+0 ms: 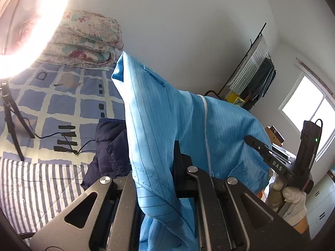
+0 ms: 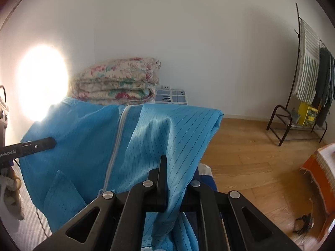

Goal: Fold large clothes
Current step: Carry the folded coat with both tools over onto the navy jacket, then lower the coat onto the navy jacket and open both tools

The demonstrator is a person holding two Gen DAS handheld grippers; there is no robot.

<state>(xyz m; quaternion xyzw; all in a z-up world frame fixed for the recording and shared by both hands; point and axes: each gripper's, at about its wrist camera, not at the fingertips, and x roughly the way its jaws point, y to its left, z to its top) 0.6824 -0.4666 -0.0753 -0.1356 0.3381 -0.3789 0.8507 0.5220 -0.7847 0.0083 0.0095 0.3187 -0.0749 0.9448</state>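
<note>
Here both grippers, left gripper [image 1: 165, 167] and right gripper [image 2: 173, 179], clamp the blue garment [image 2: 88, 138] aloft

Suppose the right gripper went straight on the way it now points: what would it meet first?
The blue garment it already pinches; the right gripper has its jaws shut on that cloth. Beyond, probably the white wall, though depth is unclear.

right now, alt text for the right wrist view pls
The right gripper is shut on a light blue pinstriped garment with a white zipper, held up in the air. Behind it are a folded floral quilt, a wooden floor and a clothes rack.
</note>
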